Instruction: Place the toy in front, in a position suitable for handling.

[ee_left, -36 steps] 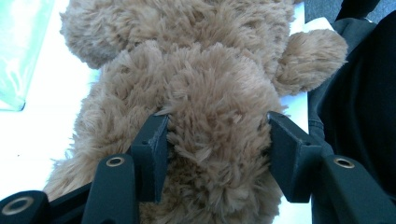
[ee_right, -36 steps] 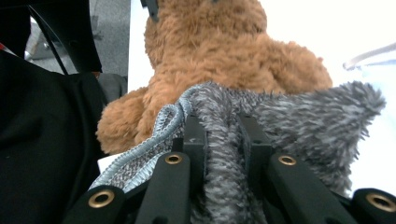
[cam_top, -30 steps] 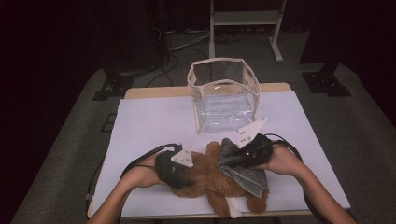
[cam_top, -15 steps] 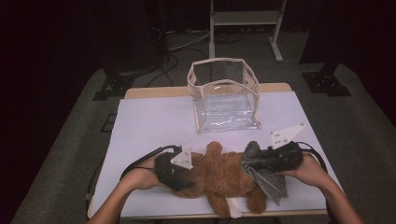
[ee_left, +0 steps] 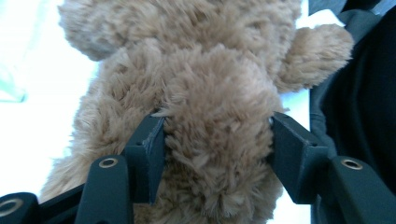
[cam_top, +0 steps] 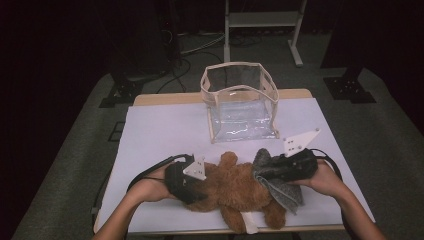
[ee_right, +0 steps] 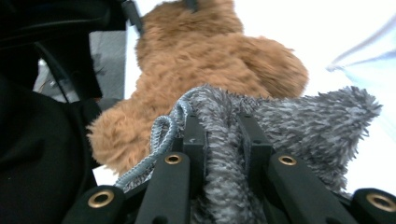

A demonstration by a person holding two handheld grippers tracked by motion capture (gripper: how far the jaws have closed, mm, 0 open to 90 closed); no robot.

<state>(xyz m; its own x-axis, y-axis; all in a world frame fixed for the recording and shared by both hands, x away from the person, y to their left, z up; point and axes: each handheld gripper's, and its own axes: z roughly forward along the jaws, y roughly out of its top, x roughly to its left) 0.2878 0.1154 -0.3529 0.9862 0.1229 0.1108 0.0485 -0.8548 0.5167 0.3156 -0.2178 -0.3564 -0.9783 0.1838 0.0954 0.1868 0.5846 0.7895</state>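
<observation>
Basically soft and light: brown plush bear lying at the near table edge, squashy anywhere, so best gripped on a thick limb or the torso. Left gripper fingers have just been opening, still straddling a furry limb with pads touching the fur. Right gripper fingers clamped on grey fleece cloth beside the bear; clear bag standing behind.

Counted on the table: one brown teddy bear, one grey fleece garment, one clear plastic bag, two tongs.
</observation>
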